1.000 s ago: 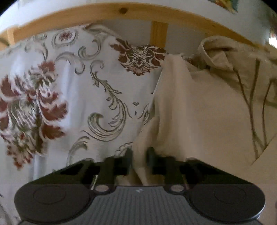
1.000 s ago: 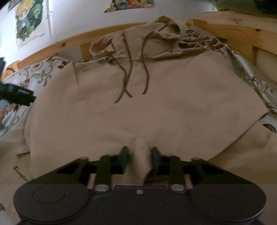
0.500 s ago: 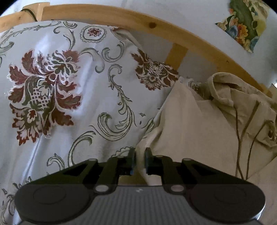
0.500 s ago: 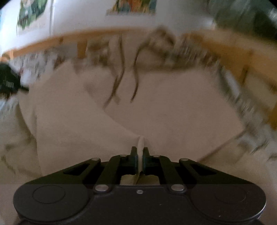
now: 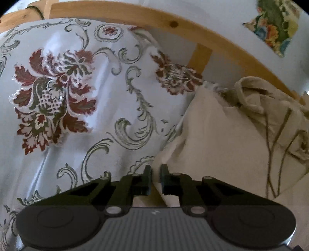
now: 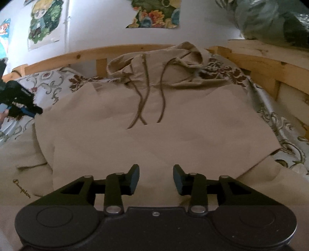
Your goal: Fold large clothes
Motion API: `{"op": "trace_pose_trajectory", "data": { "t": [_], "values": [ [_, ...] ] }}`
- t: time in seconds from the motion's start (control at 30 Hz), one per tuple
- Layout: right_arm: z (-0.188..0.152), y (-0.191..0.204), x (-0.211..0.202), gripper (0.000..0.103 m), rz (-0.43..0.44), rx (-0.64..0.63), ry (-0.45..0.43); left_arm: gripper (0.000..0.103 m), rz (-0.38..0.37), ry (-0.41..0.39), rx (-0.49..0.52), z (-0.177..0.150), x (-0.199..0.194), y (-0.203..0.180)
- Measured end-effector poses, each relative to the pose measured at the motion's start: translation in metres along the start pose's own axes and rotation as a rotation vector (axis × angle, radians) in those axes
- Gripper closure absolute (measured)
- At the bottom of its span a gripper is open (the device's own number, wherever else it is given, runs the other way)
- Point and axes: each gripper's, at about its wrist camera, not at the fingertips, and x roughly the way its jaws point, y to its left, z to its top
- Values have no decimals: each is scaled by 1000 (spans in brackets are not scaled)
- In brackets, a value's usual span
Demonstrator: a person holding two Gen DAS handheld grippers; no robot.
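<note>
The left gripper (image 5: 154,170) was spread around a thick bunch of the hoodie (image 5: 222,146) a second ago; now its jaws stand nearly together, with only a thin sliver between them. The hoodie's left edge runs down into that sliver, so it looks pinched on a fold of cloth, though the view does not show the contact plainly. To its left lies the floral bedspread (image 5: 81,108); ahead and to its right the hoodie slopes up toward the hood and the wooden rail (image 5: 135,17).

The right gripper (image 6: 156,178) has done the reverse. Half a second ago it was clamped on a raised edge of fabric; now its jaws are wide apart and hold nothing, hovering just over the hoodie's lower part. The cloth it carried lies flat ahead of it, a folded layer over the chest, below the drawstrings (image 6: 146,104).

So one fold seems laid down and let go, while the left side stays gripped, likely for the next fold across. The hoodie lies spread on the bed, hood at the far end from both grippers.
</note>
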Motion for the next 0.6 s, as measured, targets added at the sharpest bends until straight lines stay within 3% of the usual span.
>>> {"op": "trace_pose_trajectory", "data": {
  "t": [0.17,0.3,0.4,0.47,0.6],
  "values": [
    [-3,3,7,59,8,3,24,97,-29,31,-213,2,11,32],
    [-5,6,9,55,3,-16,27,91,-26,70,-257,3,18,42],
    [-9,16,17,52,-32,-106,61,70,27,44,-209,3,5,33],
    [-11,21,19,51,-50,-148,58,40,71,2,-179,0,-9,24],
    [-7,16,13,37,-46,-138,26,17,100,-57,-87,-8,-41,5]
  ]
}}
